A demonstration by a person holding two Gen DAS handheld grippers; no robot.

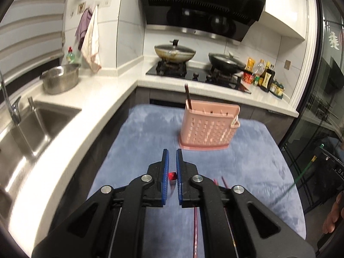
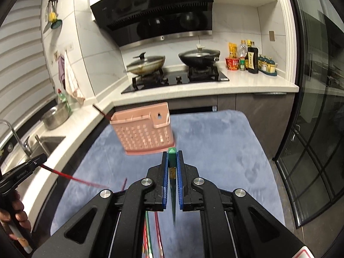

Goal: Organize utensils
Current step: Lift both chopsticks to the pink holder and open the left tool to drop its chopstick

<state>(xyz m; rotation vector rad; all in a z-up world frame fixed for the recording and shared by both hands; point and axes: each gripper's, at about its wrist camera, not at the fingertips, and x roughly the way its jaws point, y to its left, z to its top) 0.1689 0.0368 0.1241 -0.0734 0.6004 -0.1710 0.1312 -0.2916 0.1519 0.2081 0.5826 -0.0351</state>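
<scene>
A pink slotted utensil basket [image 1: 209,126] [image 2: 144,131] stands upright on the blue mat [image 1: 139,142] [image 2: 215,150], with one dark chopstick [image 1: 187,94] [image 2: 99,109] sticking out of its left end. My left gripper [image 1: 171,152] is shut on a red chopstick [image 1: 172,175], held above the mat short of the basket. In the right wrist view that left gripper [image 2: 43,158] shows at the left edge, the red chopstick [image 2: 71,177] slanting down from it. My right gripper [image 2: 172,153] is shut on a green chopstick [image 2: 172,161], just before the basket's right corner. Loose chopsticks [image 1: 195,232] [image 2: 158,232] lie on the mat below.
A steel sink [image 1: 38,120] and steel bowl [image 1: 60,78] are on the white counter to the left. The stove [image 2: 178,79] with two lidded pans and several bottles [image 2: 252,59] is behind. A glass door [image 2: 311,150] stands at the right. A hand [image 2: 17,210] holds the left gripper.
</scene>
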